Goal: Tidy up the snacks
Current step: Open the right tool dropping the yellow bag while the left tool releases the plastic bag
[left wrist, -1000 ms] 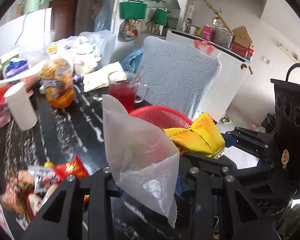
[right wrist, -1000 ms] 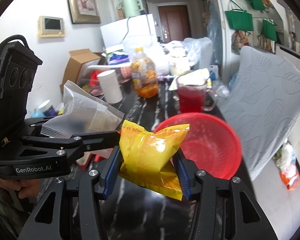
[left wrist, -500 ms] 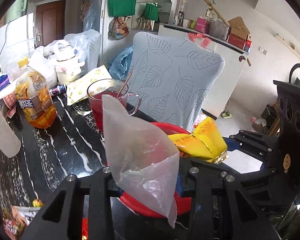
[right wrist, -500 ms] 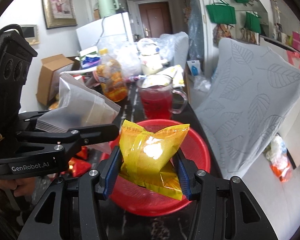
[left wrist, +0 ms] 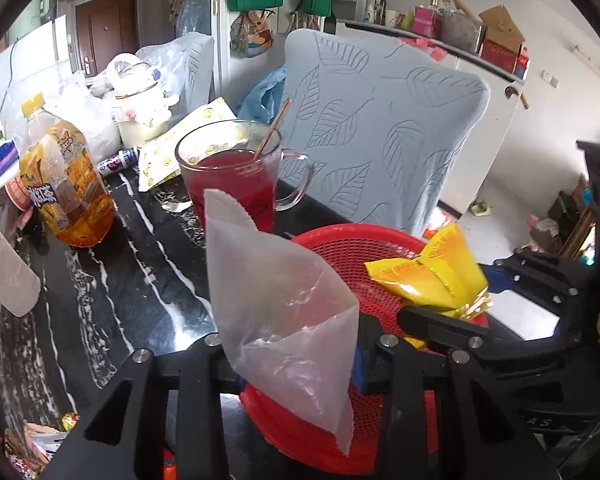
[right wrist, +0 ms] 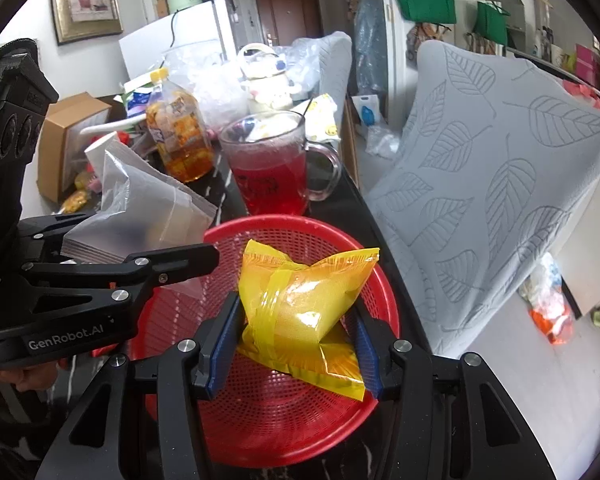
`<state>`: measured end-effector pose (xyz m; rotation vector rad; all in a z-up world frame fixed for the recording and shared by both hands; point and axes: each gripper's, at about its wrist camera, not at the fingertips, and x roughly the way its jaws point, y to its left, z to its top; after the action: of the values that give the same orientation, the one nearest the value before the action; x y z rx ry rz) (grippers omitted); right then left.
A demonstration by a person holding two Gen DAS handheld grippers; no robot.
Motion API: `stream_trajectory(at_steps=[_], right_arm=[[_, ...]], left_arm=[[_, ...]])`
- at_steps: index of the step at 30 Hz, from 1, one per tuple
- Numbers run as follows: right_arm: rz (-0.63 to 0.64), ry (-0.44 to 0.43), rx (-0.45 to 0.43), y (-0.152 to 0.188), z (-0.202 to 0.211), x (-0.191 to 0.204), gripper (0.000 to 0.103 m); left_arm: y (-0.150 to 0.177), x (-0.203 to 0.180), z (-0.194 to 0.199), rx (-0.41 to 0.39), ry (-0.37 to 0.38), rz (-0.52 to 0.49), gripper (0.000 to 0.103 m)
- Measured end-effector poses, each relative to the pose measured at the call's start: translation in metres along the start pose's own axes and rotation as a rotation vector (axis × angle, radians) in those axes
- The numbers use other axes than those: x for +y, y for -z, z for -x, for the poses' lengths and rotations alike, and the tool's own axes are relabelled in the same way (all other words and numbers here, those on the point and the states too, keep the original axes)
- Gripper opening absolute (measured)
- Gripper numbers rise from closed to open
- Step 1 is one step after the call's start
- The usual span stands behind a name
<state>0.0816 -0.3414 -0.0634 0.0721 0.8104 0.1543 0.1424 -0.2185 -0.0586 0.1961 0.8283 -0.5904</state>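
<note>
My right gripper (right wrist: 294,336) is shut on a yellow snack packet (right wrist: 304,300) and holds it over the red mesh basket (right wrist: 260,420). My left gripper (left wrist: 296,360) is shut on a frosted clear snack pouch (left wrist: 280,300), which hangs above the basket's near rim (left wrist: 328,240). In the left wrist view the yellow packet (left wrist: 428,276) shows at the right in the other gripper's fingers. In the right wrist view the frosted pouch (right wrist: 140,216) sits at the left, over the basket's left edge.
A glass mug of red drink (left wrist: 232,176) with a stick stands just behind the basket. An orange drink bottle (left wrist: 68,184) and a white paper cup (left wrist: 4,272) stand on the black marble table (left wrist: 112,292). Loose snacks (left wrist: 40,440) lie near left. A leaf-patterned chair (right wrist: 492,184) borders the table.
Both grippers moved forward and down with their packets, from short of the basket to over it. The mug and basket now look closer; the loose snacks slid out to the lower left.
</note>
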Motion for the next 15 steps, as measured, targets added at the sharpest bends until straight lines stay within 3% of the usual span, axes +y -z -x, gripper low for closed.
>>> stream_trajectory(at_steps=[5,7,9,15], right_arm=[[-0.001,0.016,0.014,-0.001,-0.005,0.002,0.053],[-0.005,0.022,0.018,-0.001,-0.004,0.002,0.053],[-0.012,0.028,0.026,0.000,-0.004,0.002,0.053],[-0.028,0.062,0.026,0.002,0.003,0.002,0.057]], left_arm=[[0.001,0.001,-0.007,0.047,-0.039,0.006,0.041],[0.002,0.002,-0.008,0.058,-0.050,0.011,0.052],[0.003,0.002,-0.005,0.050,-0.061,0.014,0.057],[0.004,0.000,0.005,0.050,-0.078,0.023,0.057]])
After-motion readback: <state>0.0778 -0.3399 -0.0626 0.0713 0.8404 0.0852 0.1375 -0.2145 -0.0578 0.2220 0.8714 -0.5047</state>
